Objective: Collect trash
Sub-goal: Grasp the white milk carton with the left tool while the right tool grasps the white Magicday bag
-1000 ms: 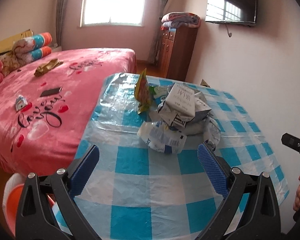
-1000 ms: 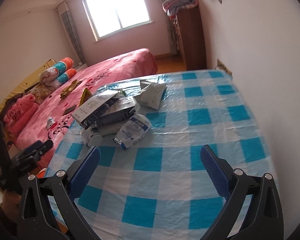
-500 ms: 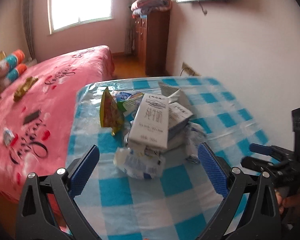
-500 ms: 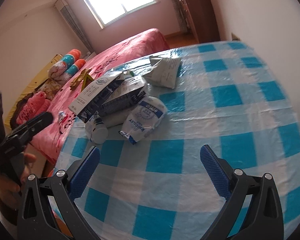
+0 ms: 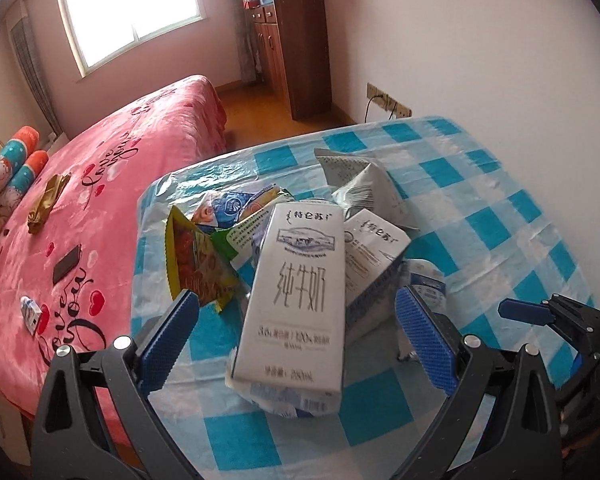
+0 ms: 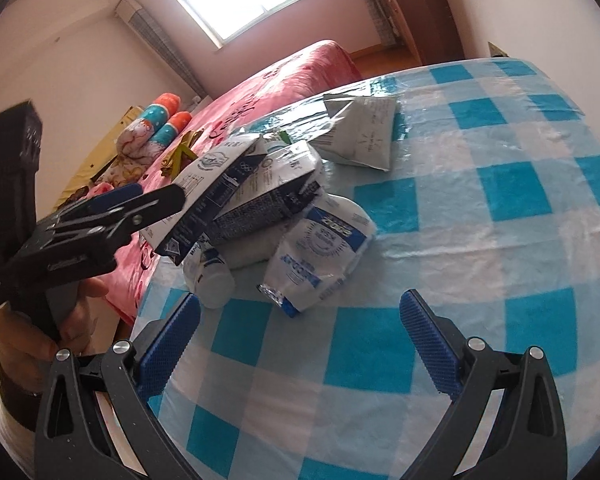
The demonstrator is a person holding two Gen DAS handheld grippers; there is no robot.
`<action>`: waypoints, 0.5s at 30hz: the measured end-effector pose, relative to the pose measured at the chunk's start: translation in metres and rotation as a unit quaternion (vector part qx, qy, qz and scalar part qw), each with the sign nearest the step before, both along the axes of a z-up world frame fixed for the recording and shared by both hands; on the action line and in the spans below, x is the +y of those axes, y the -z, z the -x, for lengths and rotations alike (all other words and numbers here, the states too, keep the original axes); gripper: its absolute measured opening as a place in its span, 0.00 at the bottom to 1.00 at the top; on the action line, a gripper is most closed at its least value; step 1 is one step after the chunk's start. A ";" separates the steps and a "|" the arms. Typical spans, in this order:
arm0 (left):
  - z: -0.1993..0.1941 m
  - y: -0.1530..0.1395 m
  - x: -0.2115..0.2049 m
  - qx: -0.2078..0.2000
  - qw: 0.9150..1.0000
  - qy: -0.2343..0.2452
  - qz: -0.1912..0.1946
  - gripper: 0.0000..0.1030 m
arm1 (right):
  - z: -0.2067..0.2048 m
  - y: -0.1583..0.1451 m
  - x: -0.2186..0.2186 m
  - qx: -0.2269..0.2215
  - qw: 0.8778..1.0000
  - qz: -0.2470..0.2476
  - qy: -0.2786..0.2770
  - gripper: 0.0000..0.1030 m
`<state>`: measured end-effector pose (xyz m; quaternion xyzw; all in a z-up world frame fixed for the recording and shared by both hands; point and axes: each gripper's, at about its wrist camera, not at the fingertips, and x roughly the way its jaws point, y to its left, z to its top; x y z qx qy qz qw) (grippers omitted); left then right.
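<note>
Black grippers [image 5: 296, 336], blue ridged pads [image 5: 168, 340].

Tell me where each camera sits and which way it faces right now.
Left wrist: on the left tool, open, looking at the milk carton on the trash pile; right tool at frame right.
Right wrist: on the right tool, open, looking across the checked tablecloth; left tool and hand at left.
Shared: carton, tablecloth.

Both views are lit by daylight from a blown-out window [image 5: 134, 12]. Glare is thrown across the plastic tablecloth [image 6: 452, 132] near its far edge. Straight lines are bowed and corners blackened by fisheye distortion; slight blur is seen.
</note>
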<state>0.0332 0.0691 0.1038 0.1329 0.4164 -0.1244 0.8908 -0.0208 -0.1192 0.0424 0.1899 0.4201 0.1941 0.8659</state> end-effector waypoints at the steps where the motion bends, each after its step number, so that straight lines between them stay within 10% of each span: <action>1: -0.004 0.002 -0.001 0.002 1.000 -0.001 -0.007 0.96 | -0.003 0.002 0.003 0.002 1.000 0.003 -0.003 0.96; 15: -0.027 0.021 -0.001 0.037 0.999 -0.026 -0.001 0.57 | -0.028 0.013 0.018 0.017 1.000 0.017 -0.015 0.82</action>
